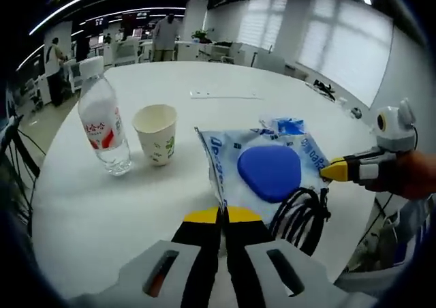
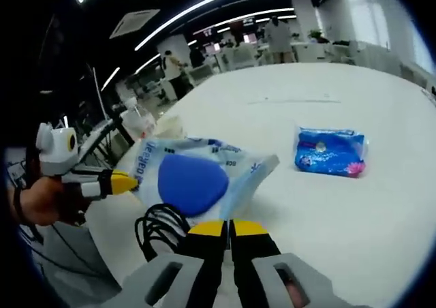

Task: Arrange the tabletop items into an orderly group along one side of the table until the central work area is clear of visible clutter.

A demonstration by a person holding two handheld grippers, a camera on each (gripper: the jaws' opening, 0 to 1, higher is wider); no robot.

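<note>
Left gripper view: the plastic bag (image 1: 262, 165) is pinched by both closed grippers, left (image 1: 223, 216) at 6 o'clock, right (image 1: 332, 170) at 3, so it should be lifted evenly.

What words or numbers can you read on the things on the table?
Clear bag with the blue pad: blue letters along its edge, too warped to read.
Water bottle: red marks on the label, too blurred to read.
Paper cup: a green print, no words to read.
Small blue packet: print too small to read.
Nothing can be quoted for sure.
</note>
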